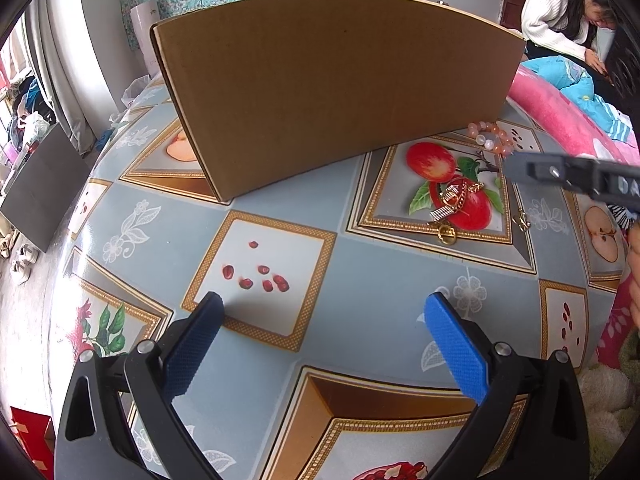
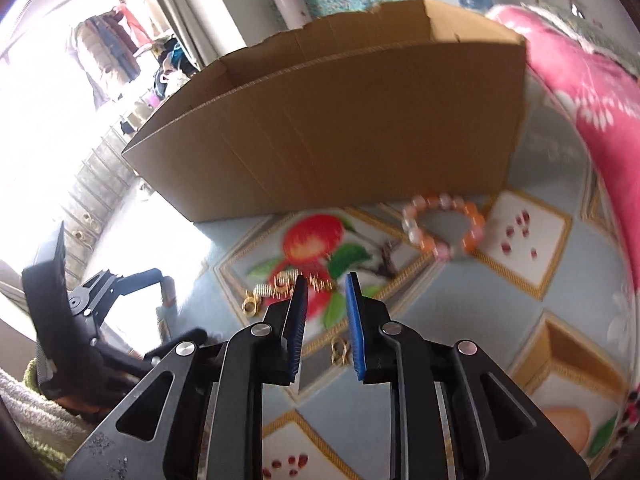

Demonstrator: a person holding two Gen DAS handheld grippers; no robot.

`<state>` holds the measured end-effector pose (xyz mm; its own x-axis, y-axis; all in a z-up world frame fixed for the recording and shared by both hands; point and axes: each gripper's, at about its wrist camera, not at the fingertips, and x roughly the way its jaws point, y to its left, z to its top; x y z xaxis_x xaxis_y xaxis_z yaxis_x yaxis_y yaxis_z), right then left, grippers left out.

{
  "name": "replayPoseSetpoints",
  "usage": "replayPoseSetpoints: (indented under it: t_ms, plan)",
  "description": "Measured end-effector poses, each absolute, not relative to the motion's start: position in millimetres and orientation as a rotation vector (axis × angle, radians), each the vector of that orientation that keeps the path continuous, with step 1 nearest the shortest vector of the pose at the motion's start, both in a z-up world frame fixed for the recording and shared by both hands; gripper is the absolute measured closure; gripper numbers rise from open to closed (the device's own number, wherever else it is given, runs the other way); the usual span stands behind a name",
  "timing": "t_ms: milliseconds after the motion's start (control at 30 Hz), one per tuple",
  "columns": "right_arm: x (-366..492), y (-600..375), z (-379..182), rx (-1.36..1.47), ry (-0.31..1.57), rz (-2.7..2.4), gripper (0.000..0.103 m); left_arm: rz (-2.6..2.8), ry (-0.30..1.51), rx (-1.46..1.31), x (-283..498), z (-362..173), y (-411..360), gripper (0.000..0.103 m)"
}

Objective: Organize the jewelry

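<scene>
Right wrist view, cardboard box point(image 2: 340, 120), interior hidden

Left gripper point(image 1: 324, 304) jaws wide; right gripper point(image 2: 327, 280) jaws narrow, empty.

Pink blanket point(image 2: 580, 92); fruit-print tablecloth point(image 1: 380, 280)

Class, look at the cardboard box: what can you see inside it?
From the right wrist view, only the bare inner walls near the rim of the cardboard box show. Its floor is hidden behind the front wall, so any contents cannot be seen.
</scene>
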<state>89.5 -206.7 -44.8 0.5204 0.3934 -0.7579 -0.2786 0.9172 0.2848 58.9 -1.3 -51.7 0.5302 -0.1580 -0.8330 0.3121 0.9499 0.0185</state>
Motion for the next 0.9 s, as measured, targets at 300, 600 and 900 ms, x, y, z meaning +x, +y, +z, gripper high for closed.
replayPoseSetpoints:
  t_ms: [300, 600, 900]
  plan:
    - [88.8, -157.5, -62.6, -0.096, 0.964, 0.416, 0.083, -0.292, 0.953, 0.172, 52.5, -51.6, 2.9, 0.004]
    - [69.9, -156.2, -54.3, -0.088, 0.991, 0.413, 0.083, -0.306, 0.928, 0.175, 50.5, -52.3, 3.9, 0.004]
    - [103.7, -123.1, -62.3, -0.083, 0.997, 0.52, 0.095, -0.308, 0.923, 0.173, 47.9, -52.2, 6.7, 0.004]
